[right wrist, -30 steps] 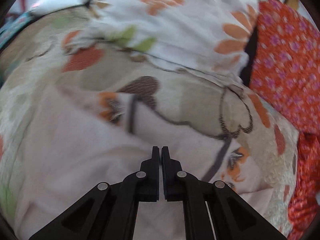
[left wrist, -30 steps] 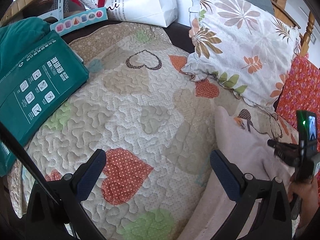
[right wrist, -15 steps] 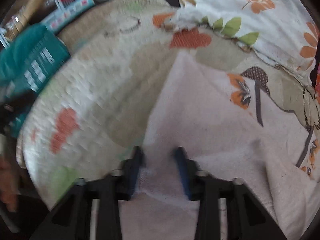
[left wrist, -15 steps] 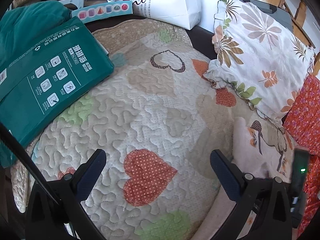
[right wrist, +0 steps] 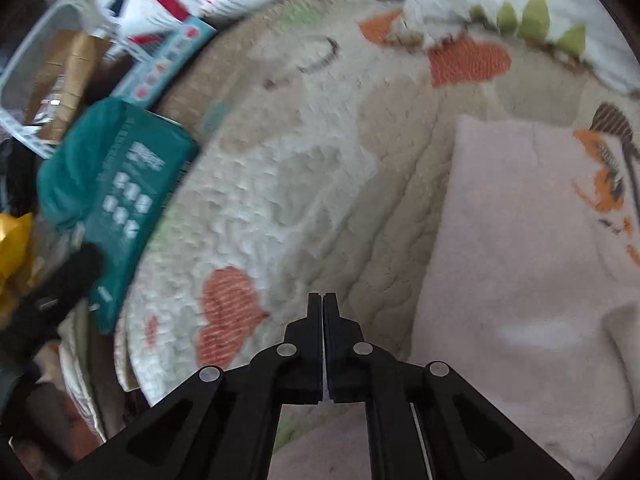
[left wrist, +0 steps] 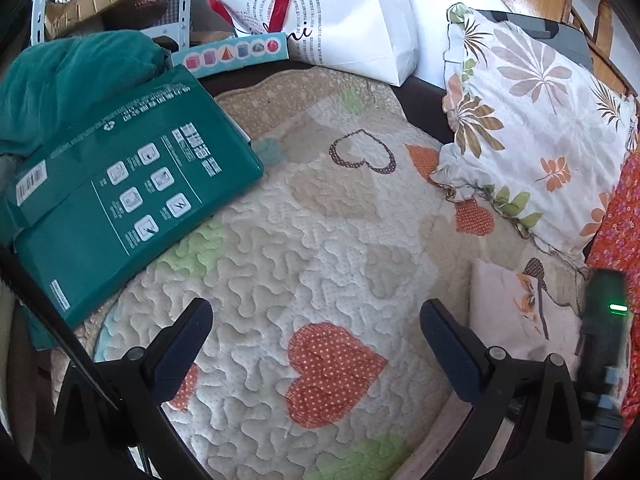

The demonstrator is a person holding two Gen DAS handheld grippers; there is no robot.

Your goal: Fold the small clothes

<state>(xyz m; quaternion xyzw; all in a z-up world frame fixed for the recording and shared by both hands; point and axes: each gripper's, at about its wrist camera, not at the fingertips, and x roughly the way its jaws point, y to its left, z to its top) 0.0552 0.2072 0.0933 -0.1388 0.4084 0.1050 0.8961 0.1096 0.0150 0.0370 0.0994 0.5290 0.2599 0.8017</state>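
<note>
A small pale pink garment with an orange and brown print lies on the heart-patterned quilt. It also shows at the right of the left wrist view. My left gripper is open and empty above the quilt, left of the garment. My right gripper is shut with nothing visible between its tips, over the quilt just left of the garment's edge. Its body shows at the far right of the left wrist view.
A green package and teal cloth lie at the left of the quilt. A floral pillow and red floral fabric lie at the right. A white paper bag and a toy box stand behind.
My right gripper opened, then shut again, and swung left off the garment to the quilt. The garment now lies flat with a straight left edge. The left gripper drew back left, still open.
</note>
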